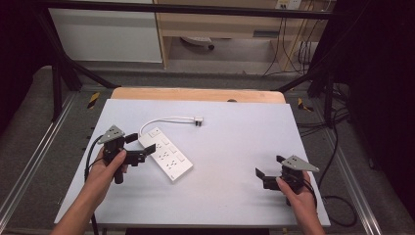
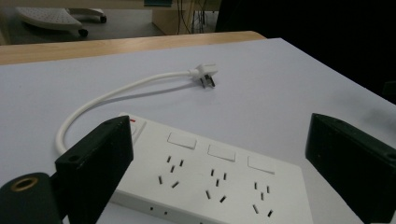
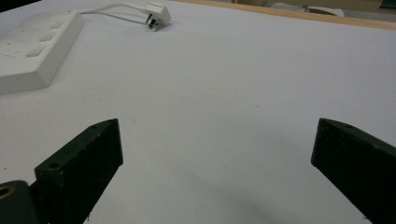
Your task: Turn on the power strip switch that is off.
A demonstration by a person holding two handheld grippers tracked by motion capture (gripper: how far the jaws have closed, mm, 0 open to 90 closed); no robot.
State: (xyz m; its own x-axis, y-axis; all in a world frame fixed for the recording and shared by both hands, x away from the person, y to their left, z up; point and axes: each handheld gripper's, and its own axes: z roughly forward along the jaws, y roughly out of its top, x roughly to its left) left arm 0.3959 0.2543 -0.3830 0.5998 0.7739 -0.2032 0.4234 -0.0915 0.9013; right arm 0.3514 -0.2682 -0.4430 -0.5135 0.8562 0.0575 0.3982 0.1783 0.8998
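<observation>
A white power strip [image 1: 166, 154] with three switches and several sockets lies slantwise on the left half of the white tabletop [image 1: 235, 147]. Its short cord [image 1: 161, 119] loops back to a white plug [image 1: 197, 121] lying loose on the table. My left gripper [image 1: 140, 145] is open at the strip's left side. In the left gripper view the power strip [image 2: 210, 177] lies just ahead, between the wide-apart jaws of the left gripper [image 2: 224, 140], and neither pad touches it. My right gripper [image 1: 269, 165] hovers open over bare table at the front right, holding nothing.
A wooden edge [image 1: 195, 94] runs along the back of the table. Black frame legs [image 1: 58, 78] stand at both rear corners. Cables [image 1: 337, 147] trail on the floor to the right, and a cabinet stands beyond the table.
</observation>
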